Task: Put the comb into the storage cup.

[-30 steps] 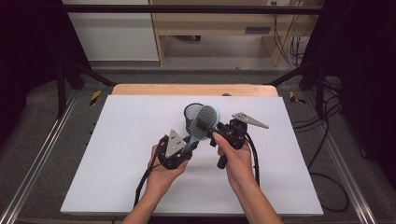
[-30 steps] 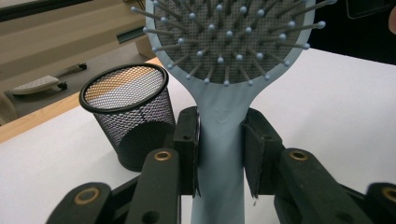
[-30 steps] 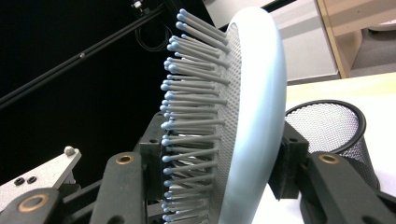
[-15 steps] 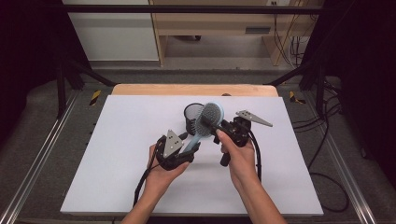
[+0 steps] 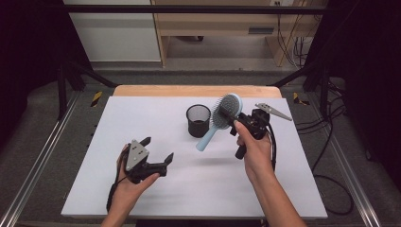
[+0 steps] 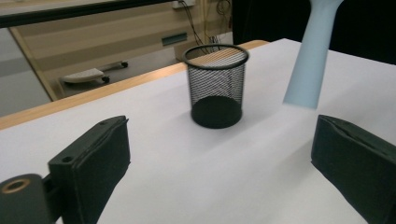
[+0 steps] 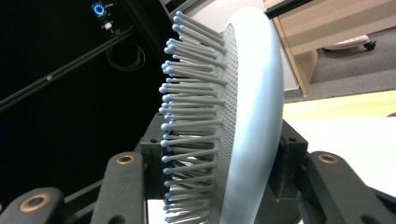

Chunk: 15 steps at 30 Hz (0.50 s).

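Brush cropped, grip partly hidden

Left gripper view: hairbrush point(image 6: 310, 56) handle cut by top edge, head unseen. Right gripper view: brush head runs off top and bottom edges, right gripper point(image 7: 219, 186) pads mostly hidden behind it. High view: mesh cup point(image 5: 198, 120) contents unreadable.

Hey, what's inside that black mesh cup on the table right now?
Nothing shows inside the black mesh cup: through the mesh only its dark solid base appears. The light blue hairbrush hangs beside it in the right gripper. The base's very bottom is too dark to check.
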### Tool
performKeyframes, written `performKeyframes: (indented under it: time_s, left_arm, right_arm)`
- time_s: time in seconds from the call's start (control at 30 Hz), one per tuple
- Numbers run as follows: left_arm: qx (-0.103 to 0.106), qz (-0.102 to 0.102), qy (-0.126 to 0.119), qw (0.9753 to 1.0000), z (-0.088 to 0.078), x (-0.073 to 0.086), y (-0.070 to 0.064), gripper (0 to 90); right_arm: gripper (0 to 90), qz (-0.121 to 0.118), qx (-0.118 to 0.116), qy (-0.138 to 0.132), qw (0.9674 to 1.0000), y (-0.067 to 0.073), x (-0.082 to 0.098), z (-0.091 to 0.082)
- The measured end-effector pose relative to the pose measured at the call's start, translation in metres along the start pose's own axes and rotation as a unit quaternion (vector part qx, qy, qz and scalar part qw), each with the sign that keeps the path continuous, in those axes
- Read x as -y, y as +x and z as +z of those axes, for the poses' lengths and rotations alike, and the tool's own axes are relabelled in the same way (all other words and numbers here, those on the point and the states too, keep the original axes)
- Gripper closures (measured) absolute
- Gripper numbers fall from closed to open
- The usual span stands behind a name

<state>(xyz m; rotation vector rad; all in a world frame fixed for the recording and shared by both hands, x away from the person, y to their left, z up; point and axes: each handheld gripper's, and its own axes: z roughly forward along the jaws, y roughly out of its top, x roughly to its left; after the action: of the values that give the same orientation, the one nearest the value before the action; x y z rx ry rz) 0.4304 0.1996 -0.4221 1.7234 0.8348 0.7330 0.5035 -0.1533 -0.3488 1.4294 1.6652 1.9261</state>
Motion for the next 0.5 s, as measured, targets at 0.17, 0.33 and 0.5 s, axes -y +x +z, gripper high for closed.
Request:
performKeyframes:
  time_s: [0.17,0.33,0.5]
  left_arm:
    - [-0.025,-0.033,-0.016,0.999,-0.011,0.025,0.019,3.8]
    - [-0.037,-0.052,-0.03,0.9975,-0.025,0.028,0.043,3.5]
    - [-0.063,-0.072,-0.034,0.9948,-0.036,0.037,0.06,3.3]
  right_arm:
    - [51.0,0.004,-0.002,-0.006,1.0,0.002,-0.009,0.006]
    - [50.9,-0.001,-0.008,-0.016,0.9998,0.013,-0.017,0.018]
    - [50.9,-0.005,-0.006,-0.024,0.9997,0.017,-0.03,0.037]
